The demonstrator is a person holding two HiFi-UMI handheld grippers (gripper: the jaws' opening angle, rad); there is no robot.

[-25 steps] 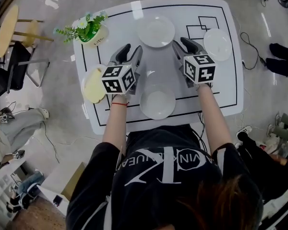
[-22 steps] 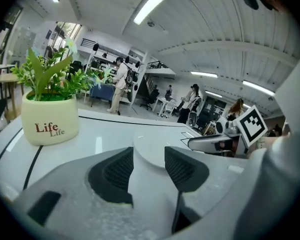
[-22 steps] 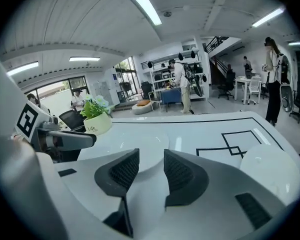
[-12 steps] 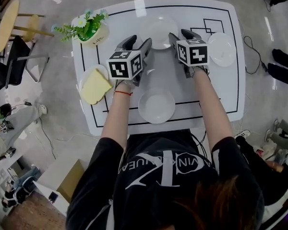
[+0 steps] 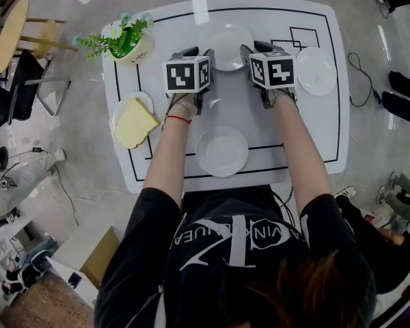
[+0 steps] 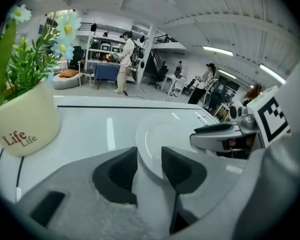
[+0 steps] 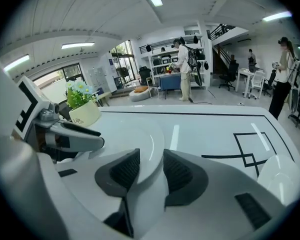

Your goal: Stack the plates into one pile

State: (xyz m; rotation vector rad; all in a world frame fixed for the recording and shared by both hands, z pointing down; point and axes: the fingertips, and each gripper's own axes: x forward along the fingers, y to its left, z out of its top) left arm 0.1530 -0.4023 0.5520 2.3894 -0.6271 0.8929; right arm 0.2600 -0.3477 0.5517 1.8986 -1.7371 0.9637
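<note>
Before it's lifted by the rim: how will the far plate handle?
Far plate looks glazed and glossy, so its rim is probably slippery. Looks like white ceramic: rigid, may chip if dropped. Shallow and flat on the table, so unlikely to tip or roll.

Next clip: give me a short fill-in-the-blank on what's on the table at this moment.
1. The table holds ___ white plates.
2. A yellow item lies on the plate at the ___ side of the table in the head view.
3. The flower pot bears the printed word ___.
Missing words: four; left; Life.
</note>
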